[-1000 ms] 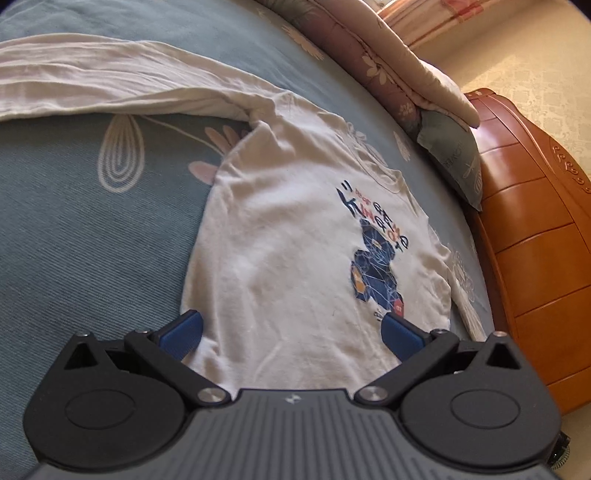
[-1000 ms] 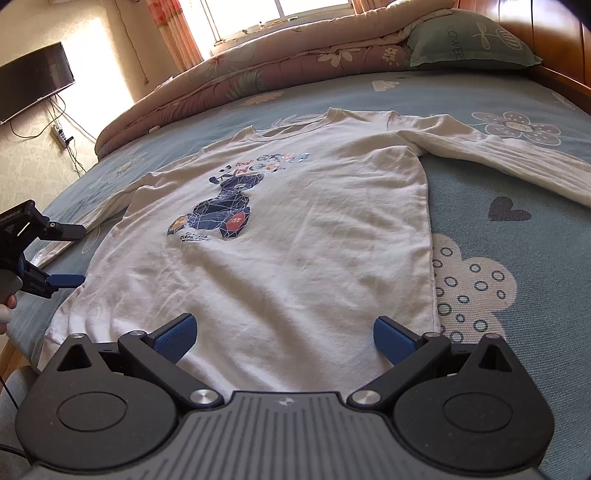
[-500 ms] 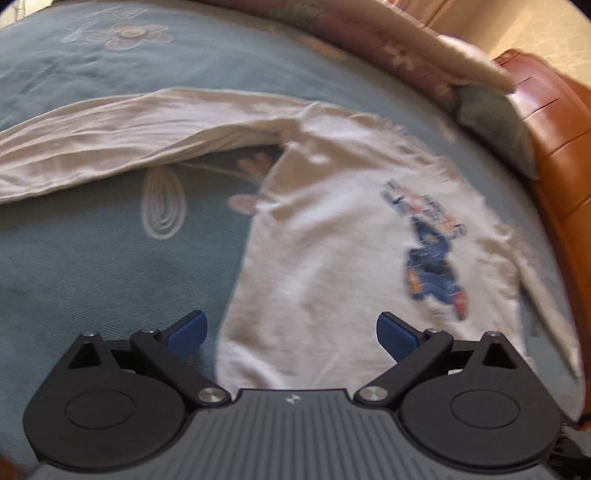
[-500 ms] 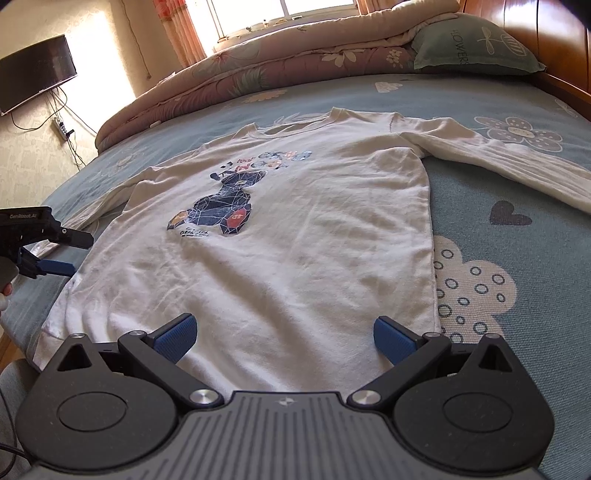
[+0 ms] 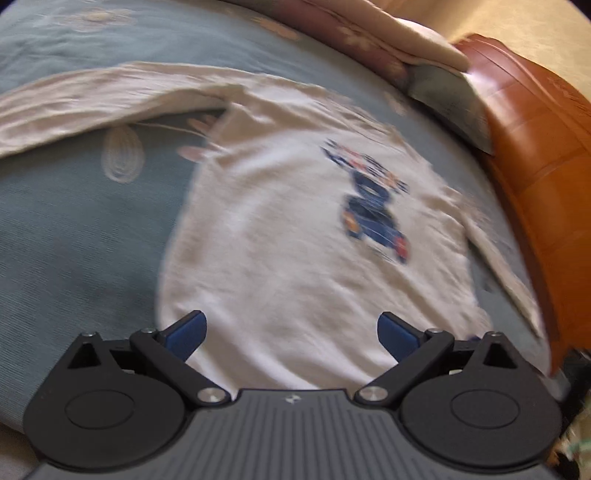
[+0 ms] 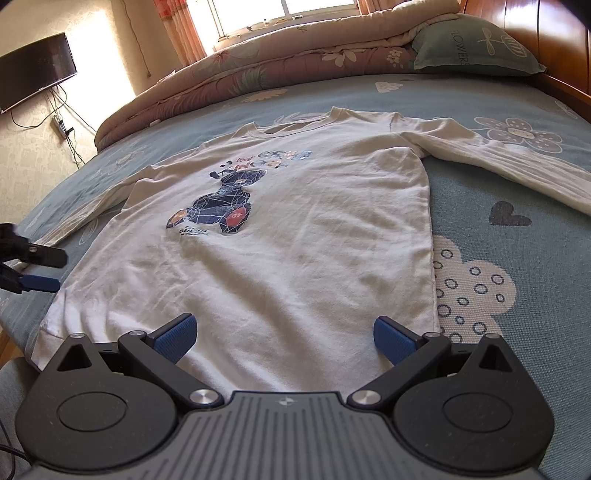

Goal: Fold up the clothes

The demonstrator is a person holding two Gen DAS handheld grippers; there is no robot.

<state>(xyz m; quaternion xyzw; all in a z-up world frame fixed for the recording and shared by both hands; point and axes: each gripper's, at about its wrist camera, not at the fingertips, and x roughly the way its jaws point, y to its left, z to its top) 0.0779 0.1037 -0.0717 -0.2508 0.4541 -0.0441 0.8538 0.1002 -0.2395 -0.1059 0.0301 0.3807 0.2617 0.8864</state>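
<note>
A white long-sleeved shirt (image 6: 295, 236) with a dark blue bear print (image 6: 221, 210) lies flat, front up, on a blue floral bedsheet (image 6: 517, 332), both sleeves spread out. My right gripper (image 6: 282, 338) hovers open over the shirt's hem, nothing between its blue pads. The left wrist view is blurred; there the shirt (image 5: 295, 251) lies ahead and my left gripper (image 5: 291, 330) stands open above the shirt's side edge. The left gripper (image 6: 37, 269) also shows at the right wrist view's left edge, beside the shirt's lower corner.
A rolled floral quilt (image 6: 295, 59) and a green pillow (image 6: 476, 48) lie along the far side of the bed. An orange wooden bed board (image 5: 546, 177) rises at the right in the left wrist view. A wall television (image 6: 33, 70) and window (image 6: 280, 14) stand beyond.
The left gripper has swung round and drawn back, so the shirt shows from a new angle, blurred. The right gripper has crept slightly forward over the hem. Both stay open.
</note>
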